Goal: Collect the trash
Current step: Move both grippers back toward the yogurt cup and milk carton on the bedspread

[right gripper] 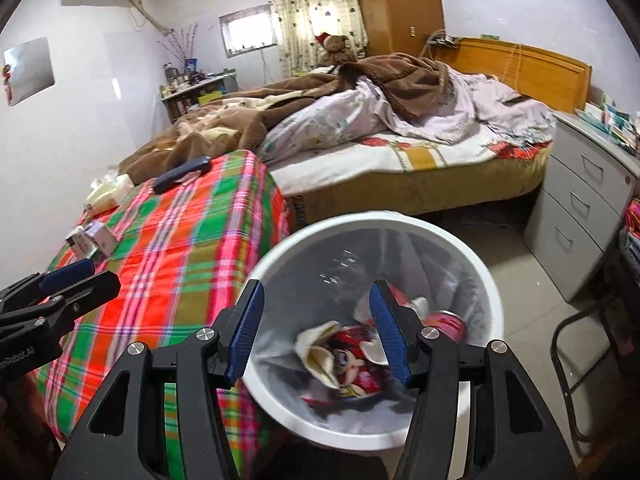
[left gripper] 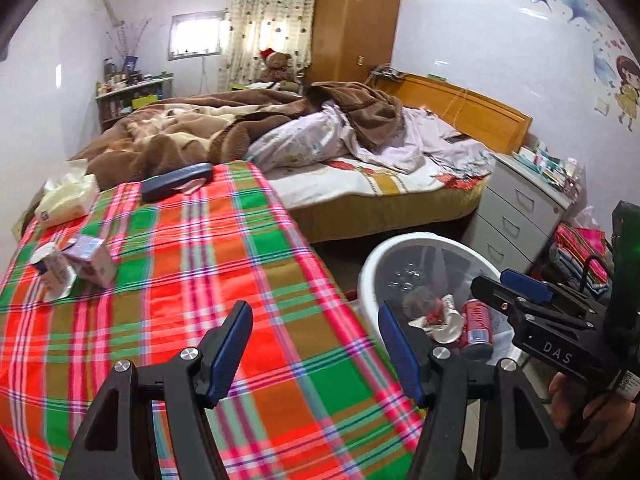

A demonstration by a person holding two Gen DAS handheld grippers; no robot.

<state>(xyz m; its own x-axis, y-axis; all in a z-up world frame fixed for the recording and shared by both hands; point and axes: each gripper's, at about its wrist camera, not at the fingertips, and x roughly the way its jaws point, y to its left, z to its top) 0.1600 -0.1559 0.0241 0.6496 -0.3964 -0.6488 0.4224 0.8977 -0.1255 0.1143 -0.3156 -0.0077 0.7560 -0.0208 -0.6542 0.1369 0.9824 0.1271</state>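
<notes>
Over the right edge of the plaid cloth (left gripper: 168, 280), my left gripper (left gripper: 316, 344) stands open with nothing between its fingers. Crushed milk cartons (left gripper: 86, 260) lie on the cloth at the far left, apart from it. The white trash bin (left gripper: 370, 276) stands on the floor beside the cloth, holding a red can (left gripper: 476, 320) and a crumpled wrapper (left gripper: 438, 322). My right gripper (right gripper: 318, 320) hangs open above the bin (right gripper: 280, 252), over the wrapper (right gripper: 344, 356) and can (right gripper: 446, 320), holding nothing. A carton (right gripper: 96, 236) shows at the left.
A tissue pack (left gripper: 68, 196) and a dark blue case (left gripper: 176, 176) lie at the cloth's far end. Behind is an unmade bed (right gripper: 400, 160). A grey drawer cabinet (right gripper: 576, 216) and a black chair frame (right gripper: 568, 344) stand right of the bin.
</notes>
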